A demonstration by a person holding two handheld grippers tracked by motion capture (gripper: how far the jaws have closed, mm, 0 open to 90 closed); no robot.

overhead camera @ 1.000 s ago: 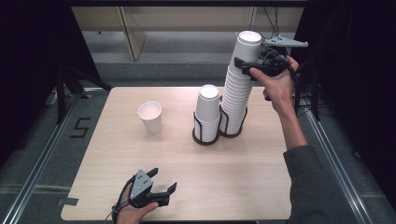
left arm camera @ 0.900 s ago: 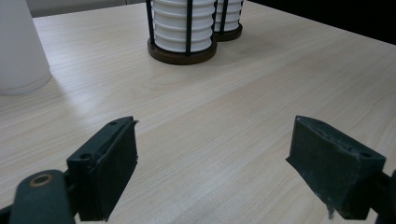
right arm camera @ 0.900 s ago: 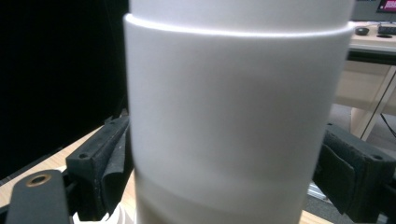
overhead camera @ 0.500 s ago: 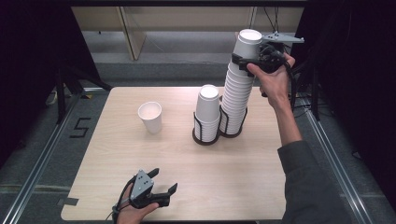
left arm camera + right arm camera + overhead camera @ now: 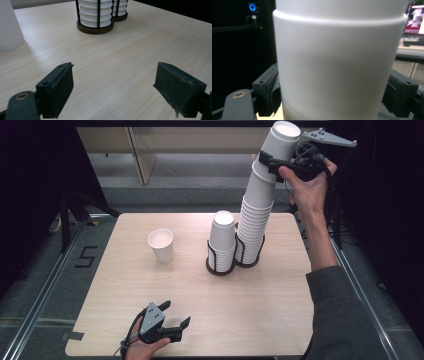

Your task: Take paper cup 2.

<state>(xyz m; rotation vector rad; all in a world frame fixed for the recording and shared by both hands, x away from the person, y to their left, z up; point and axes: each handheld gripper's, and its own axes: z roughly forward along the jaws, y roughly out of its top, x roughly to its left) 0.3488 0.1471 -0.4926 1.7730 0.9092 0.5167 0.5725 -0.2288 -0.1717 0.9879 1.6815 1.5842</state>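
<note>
A tall stack of white paper cups [image 5: 254, 220] stands in a black wire holder [image 5: 250, 261] at the back right of the wooden table [image 5: 260, 315]. My right gripper [image 5: 271, 162] is held high above it, shut on the top paper cup [image 5: 281, 142]. In the right gripper view the cup's wall [image 5: 337, 75] sits between both jaws. A shorter cup stack [image 5: 222, 237] stands in a second holder just left of the tall one. A single white cup [image 5: 161, 245] stands alone further left. My left gripper [image 5: 175, 319] rests open at the front edge, with nothing between its jaws [image 5: 113, 92].
In the left gripper view, the lone cup [image 5: 8, 27] is at the far left and the holder of the shorter stack [image 5: 95, 25] is straight ahead. Bare tabletop lies between them and the gripper. Metal floor rails [image 5: 45, 290] run along both sides of the table.
My right gripper has risen and shifted right with the top cup, drawing it up off the tall stack. The left gripper has stayed in place.
</note>
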